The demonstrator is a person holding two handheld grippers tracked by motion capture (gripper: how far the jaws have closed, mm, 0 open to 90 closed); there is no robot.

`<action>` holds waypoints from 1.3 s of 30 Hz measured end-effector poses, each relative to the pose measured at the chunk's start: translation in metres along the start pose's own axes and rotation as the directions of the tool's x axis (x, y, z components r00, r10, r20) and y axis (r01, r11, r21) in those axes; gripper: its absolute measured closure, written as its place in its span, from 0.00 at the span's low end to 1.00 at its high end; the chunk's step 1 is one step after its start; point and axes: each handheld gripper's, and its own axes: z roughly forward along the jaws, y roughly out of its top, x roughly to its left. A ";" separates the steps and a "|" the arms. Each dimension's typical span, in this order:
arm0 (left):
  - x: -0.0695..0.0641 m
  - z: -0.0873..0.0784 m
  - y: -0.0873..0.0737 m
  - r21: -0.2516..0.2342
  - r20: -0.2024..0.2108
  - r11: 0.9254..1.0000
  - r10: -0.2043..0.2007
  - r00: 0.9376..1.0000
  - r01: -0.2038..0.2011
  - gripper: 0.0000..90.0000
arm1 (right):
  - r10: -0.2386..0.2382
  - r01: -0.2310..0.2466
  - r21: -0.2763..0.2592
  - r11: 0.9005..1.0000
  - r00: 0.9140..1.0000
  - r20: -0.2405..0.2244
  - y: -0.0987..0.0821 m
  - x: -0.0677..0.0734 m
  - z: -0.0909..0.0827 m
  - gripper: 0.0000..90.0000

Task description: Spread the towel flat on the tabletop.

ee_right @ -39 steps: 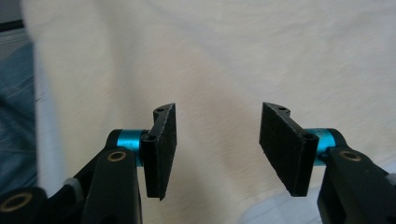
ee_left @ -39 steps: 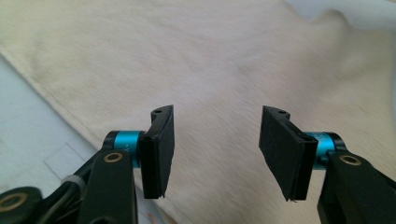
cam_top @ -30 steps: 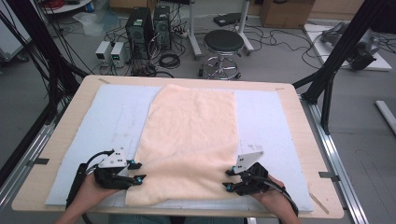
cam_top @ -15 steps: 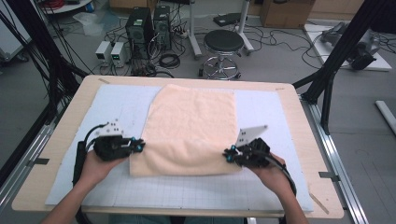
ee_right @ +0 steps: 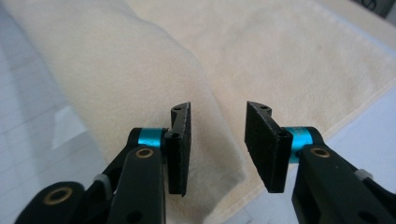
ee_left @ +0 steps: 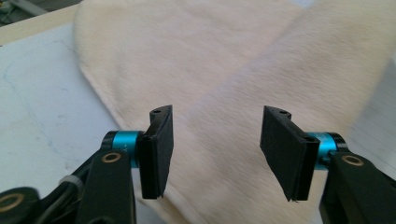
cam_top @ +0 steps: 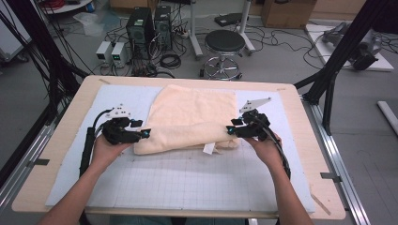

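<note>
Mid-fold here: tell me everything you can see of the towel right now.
The towel is a pale peach, fluffy terry cloth lying on the white gridded mat. Its near part is folded back over the rest, making a thick rolled edge across the near side, with a small white tag poking out below. The left gripper and right gripper sit at the fold's two ends, jaws just opened with nothing pinched between them.

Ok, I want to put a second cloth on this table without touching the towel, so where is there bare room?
The widest free patch is the gridded mat between the towel's folded near edge and the table's near edge, between the forearms. Narrower strips lie left and right of the towel. It is crowded at the fold's two ends, where the left gripper and right gripper sit.
</note>
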 end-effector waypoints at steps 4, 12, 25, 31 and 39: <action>-0.026 -0.008 -0.020 0.018 0.090 0.997 0.074 0.993 -0.076 0.44 | -0.099 0.097 -0.036 0.995 0.994 -0.042 -0.009 0.028 -0.015 0.62; -0.034 0.020 -0.039 0.119 0.043 0.984 0.129 0.991 -0.133 0.46 | -0.257 0.257 0.033 0.966 0.966 -0.006 -0.027 0.055 0.009 0.55; -0.041 -0.004 -0.029 0.063 0.033 0.986 0.155 0.987 -0.156 0.94 | -0.202 0.204 0.011 0.979 0.975 -0.091 -0.027 0.051 0.000 0.80; -0.069 -0.045 -0.023 -0.009 0.042 0.977 0.213 0.976 -0.213 0.94 | -0.221 0.221 -0.014 0.975 0.964 -0.147 -0.033 0.079 -0.034 0.86; -0.090 -0.082 -0.014 -0.049 0.063 0.967 0.254 0.965 -0.251 0.94 | -0.245 0.248 -0.011 0.969 0.946 -0.211 -0.032 0.109 -0.066 0.90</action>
